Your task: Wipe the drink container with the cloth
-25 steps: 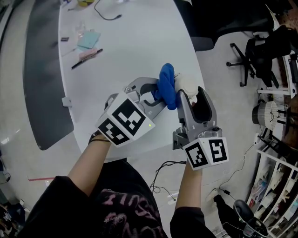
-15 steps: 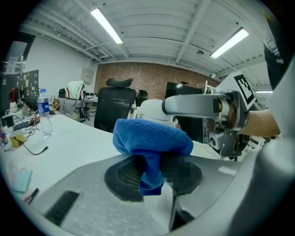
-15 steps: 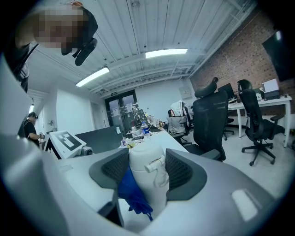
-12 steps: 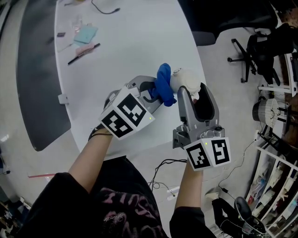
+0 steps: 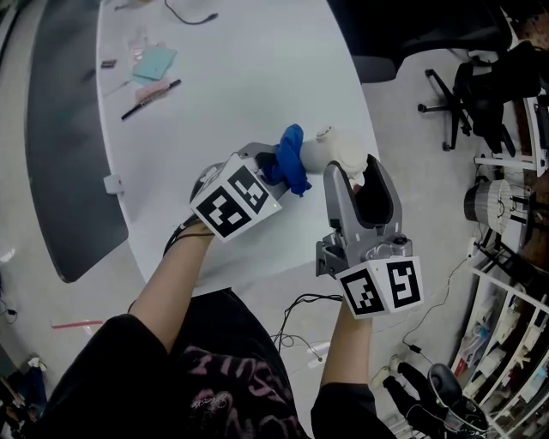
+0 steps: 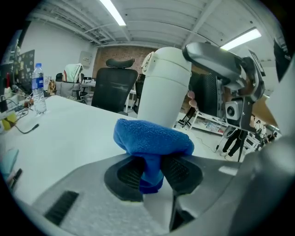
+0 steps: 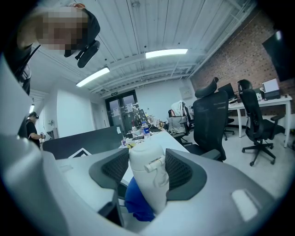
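Note:
My right gripper (image 5: 346,165) is shut on a white drink container (image 5: 330,152), held in the air above the white table's near edge; in the right gripper view the container (image 7: 148,177) sits clamped between both pads, its lid toward the camera. A blue cloth (image 5: 288,160) is pinched in my left gripper (image 5: 273,165), which is shut on it. In the left gripper view the cloth (image 6: 152,139) bulges over the pads and lies against the container's (image 6: 162,87) lower side. From the right gripper view the cloth (image 7: 138,199) shows beneath the container.
The white table (image 5: 232,103) runs away from me, with a teal pad (image 5: 154,62), a pen (image 5: 150,99) and a black cable (image 5: 189,15) at its far end. Office chairs (image 5: 480,86) and shelving (image 5: 506,283) stand to the right on the floor.
The left gripper has drawn the blue cloth leftward along the container, off its top end and down its side. The right gripper has held the container almost still.

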{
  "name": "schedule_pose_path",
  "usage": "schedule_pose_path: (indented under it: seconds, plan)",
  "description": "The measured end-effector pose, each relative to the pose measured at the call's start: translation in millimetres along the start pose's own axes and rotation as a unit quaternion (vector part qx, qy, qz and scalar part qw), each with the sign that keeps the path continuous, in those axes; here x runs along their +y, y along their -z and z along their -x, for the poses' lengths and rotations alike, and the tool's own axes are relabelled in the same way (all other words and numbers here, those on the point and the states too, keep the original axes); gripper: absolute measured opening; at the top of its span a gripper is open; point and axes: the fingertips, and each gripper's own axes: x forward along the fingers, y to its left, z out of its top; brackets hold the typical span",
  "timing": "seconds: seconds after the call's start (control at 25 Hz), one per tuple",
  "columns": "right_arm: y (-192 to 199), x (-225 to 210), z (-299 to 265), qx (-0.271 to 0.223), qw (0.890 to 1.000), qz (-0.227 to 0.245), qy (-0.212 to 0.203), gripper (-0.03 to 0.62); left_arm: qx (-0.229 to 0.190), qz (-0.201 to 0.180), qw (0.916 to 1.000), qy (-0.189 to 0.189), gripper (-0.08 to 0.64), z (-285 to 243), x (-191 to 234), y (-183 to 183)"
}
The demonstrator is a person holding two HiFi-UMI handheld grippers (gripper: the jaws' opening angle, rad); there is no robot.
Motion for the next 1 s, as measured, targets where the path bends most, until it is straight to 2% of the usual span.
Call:
schedule_pose_path:
  seconds: [0.2,0.44,0.64,0.76,1.0]
  plan:
    - [1,0,1,0.003,1.000,0.000,0.001,0.258,-0.002,-0.002,1.0000,-0.003,0.109,3,-3,0]
    - [1,0,0,0.004,1.000,-0.006,0.001,0.258,-0.041,-0.004,0.9991,-0.006,0.109,31,-9,-15]
    - [0,0,0,0.007,1.000,-0.002,0.000,0.258,-0.104,0.040,0.9935,-0.024,0.109,64,-11,-25]
    - [-3,2,1,0.006,1.000,0.000,0.006,0.258,-0.124,0.058,0.9894,-0.048,0.109,81,-4,-26]
    - [-17,6,13,-0.018,1.000,-0.008,0.021,0.256,-0.146,0.057,0.9847,-0.076,0.109,107,-3,-38]
